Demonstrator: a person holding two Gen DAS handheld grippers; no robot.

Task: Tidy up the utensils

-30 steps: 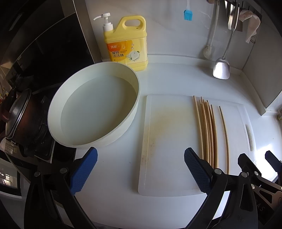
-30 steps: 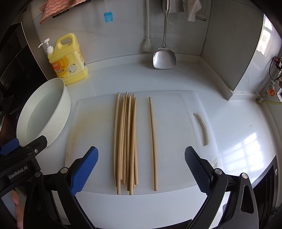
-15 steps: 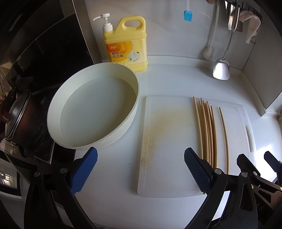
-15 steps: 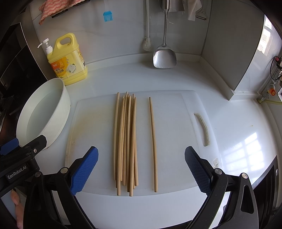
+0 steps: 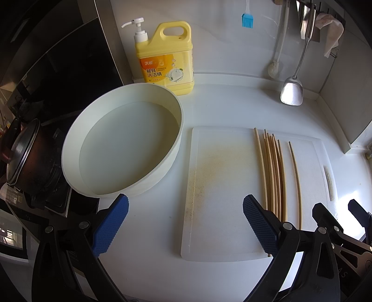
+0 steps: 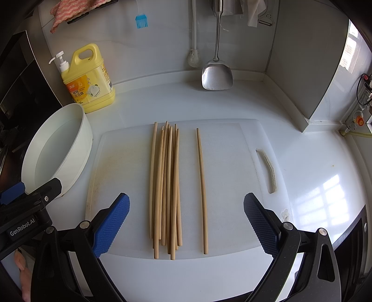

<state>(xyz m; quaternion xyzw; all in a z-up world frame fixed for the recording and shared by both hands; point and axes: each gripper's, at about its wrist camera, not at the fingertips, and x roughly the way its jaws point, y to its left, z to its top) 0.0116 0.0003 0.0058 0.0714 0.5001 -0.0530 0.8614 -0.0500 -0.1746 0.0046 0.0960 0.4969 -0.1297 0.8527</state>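
Several wooden chopsticks (image 6: 166,185) lie bundled lengthwise on a white cutting board (image 6: 227,162); one single chopstick (image 6: 201,185) lies apart to their right. My right gripper (image 6: 186,225) hangs open over the board's near edge, its blue pads straddling the chopsticks' near ends without touching them. In the left wrist view the bundle (image 5: 273,172) and the single chopstick (image 5: 295,181) lie on the board (image 5: 220,185), right of my left gripper (image 5: 184,224), which is open and holds nothing. The right gripper's body (image 5: 337,232) shows at the lower right there.
A round white basin (image 5: 123,144) holding water stands left of the board. A yellow detergent bottle (image 5: 166,60) stands behind it. A metal spatula (image 6: 217,74), a brush and a blue silicone brush (image 6: 141,21) hang on the back wall. A dark pot (image 5: 21,153) sits at the far left.
Both views have drifted very slightly back from the board. Both grippers stay open and the chopsticks have not moved.
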